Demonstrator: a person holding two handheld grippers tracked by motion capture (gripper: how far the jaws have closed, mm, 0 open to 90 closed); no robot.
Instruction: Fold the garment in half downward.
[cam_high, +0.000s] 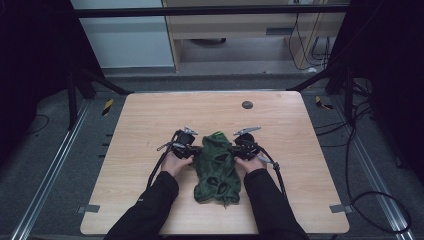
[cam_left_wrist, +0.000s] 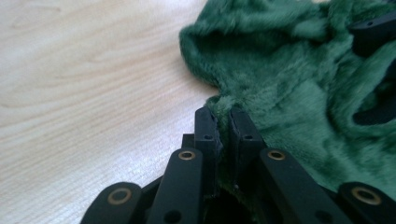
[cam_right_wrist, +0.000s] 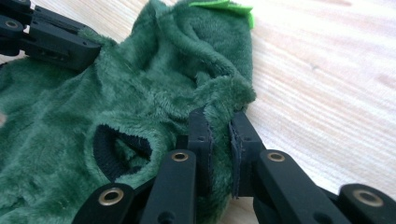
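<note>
A dark green plush garment (cam_high: 217, 167) lies crumpled on the wooden table (cam_high: 150, 120), between the person's two hands. My left gripper (cam_high: 192, 148) is at its left edge, jaws shut on a fold of the green fabric (cam_left_wrist: 289, 84); the pinch shows at the left gripper (cam_left_wrist: 223, 112). My right gripper (cam_high: 235, 149) is at the garment's right edge, shut on another fold (cam_right_wrist: 154, 84), seen at the right gripper (cam_right_wrist: 218, 116). A bright green tag (cam_right_wrist: 224, 5) and a dark-ribbed opening (cam_right_wrist: 119, 149) show in the right gripper view. The left gripper's jaws (cam_right_wrist: 51, 35) appear far off there.
A small dark round disc (cam_high: 247, 104) sits near the table's far edge. Bare wood surrounds the garment on all sides. Cables (cam_high: 360, 165) trail on the floor to the right, and black frame legs (cam_high: 80, 85) stand beyond the far corners.
</note>
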